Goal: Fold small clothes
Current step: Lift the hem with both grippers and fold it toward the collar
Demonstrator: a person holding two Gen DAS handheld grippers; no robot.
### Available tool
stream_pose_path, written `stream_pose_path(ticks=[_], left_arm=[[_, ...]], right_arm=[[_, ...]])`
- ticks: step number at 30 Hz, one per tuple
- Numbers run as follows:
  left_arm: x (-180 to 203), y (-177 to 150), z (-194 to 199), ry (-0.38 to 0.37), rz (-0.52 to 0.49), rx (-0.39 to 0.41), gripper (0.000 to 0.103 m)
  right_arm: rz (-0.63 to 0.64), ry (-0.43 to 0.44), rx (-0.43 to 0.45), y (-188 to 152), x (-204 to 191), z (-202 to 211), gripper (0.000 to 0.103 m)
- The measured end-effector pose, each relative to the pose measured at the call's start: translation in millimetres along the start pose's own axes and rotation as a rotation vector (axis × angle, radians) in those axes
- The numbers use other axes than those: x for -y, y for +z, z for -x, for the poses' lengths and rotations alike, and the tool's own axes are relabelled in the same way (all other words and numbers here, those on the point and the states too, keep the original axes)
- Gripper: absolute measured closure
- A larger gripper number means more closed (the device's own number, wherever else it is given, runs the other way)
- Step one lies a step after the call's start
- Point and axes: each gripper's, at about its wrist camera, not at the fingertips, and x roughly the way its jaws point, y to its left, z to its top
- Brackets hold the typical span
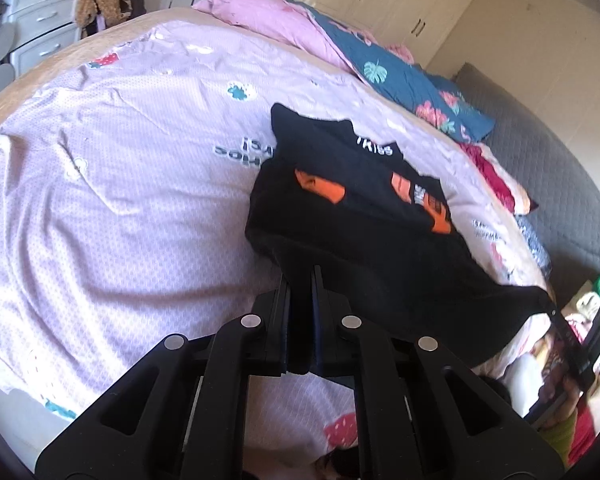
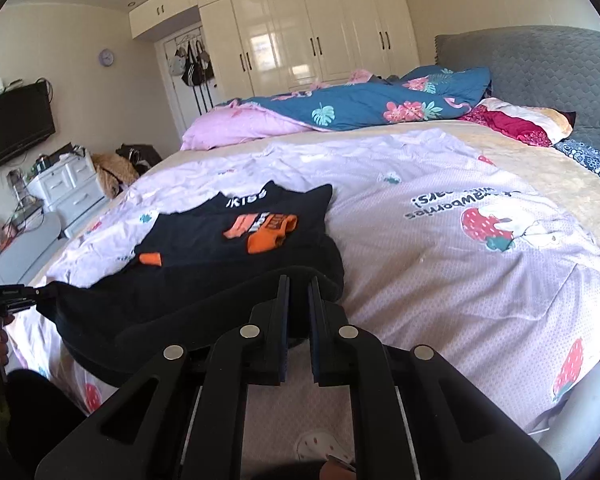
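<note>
You held a small black T-shirt (image 1: 352,208) by its near hem, one corner in each claw, with the rest of it lying on a bed (image 2: 440,280). Your left gripper (image 1: 300,280) had its jaws narrowed onto the dark cloth at the hem's left corner. Your right gripper (image 2: 299,284) was clamped the same way on the right corner, the fabric bunched between its fingers. The hem hung stretched and slightly sagging between the two claws, just off the bed's near edge.

The step in hand looked like the lengthwise fold: hem lifted, ready to be carried towards the collar. The next move probably called for both claws to travel forward together, level, so the hem would land square on the shoulders.

The shirt was soft, matte knit, black with orange printed blocks and white lettering near the neck. It lay mostly flat, with a few folds near its sides. The bed cover beneath was pale lilac, finely dotted and lightly wrinkled, printed with strawberries. A rumpled teal floral quilt (image 2: 360,108) lay well apart, at the far side.
</note>
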Motion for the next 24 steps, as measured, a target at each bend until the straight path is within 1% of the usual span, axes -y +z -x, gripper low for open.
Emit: stream_pose_path(ticks=[4,10,11,12,14,15,17,18,20,21,22,24], left_arm=[[1,14,-1,-0.004,0.010,0.030,0.100],[6,35,-6,0.003,0.023,0.065,0.100],[6,38,-8,0.003,0.025,0.071,0.100],[8,41,-10,0.007,0.024,0.078,0.100],[8,46,-13,0.012,0.024,0.089,0.100],[8,48,-15,0.010,0.026,0.090,0.100],[10,48,-20,0.015,0.019,0.084,0.100],[12,46,-24,0.022,0.010,0.077,0.100],[12,43,-28,0.027,0.003,0.060,0.100],[10,40,-29,0.026,0.001,0.053,0.100],[9,38,-29,0.028,-0.001,0.047,0.100],[6,33,-29,0.036,-0.011,0.032,0.100]], right_arm=[[-0.019,-0.013,0.026,11,4,-1,0.096],[-0.041,-0.060,0.086,33,6,-6,0.096],[-0.049,-0.070,0.099,37,7,-8,0.098],[-0.059,-0.077,0.108,39,9,-10,0.103],[-0.072,-0.087,0.113,46,14,-16,0.103],[-0.073,-0.089,0.096,48,16,-20,0.103],[-0.081,-0.129,0.032,47,20,-31,0.103],[-0.092,-0.129,-0.007,44,23,-36,0.103],[-0.125,-0.085,-0.088,31,31,-43,0.103],[-0.128,-0.079,-0.129,24,33,-46,0.102],[-0.108,-0.065,-0.202,12,34,-51,0.100],[-0.062,-0.047,-0.274,-6,31,-52,0.087]])
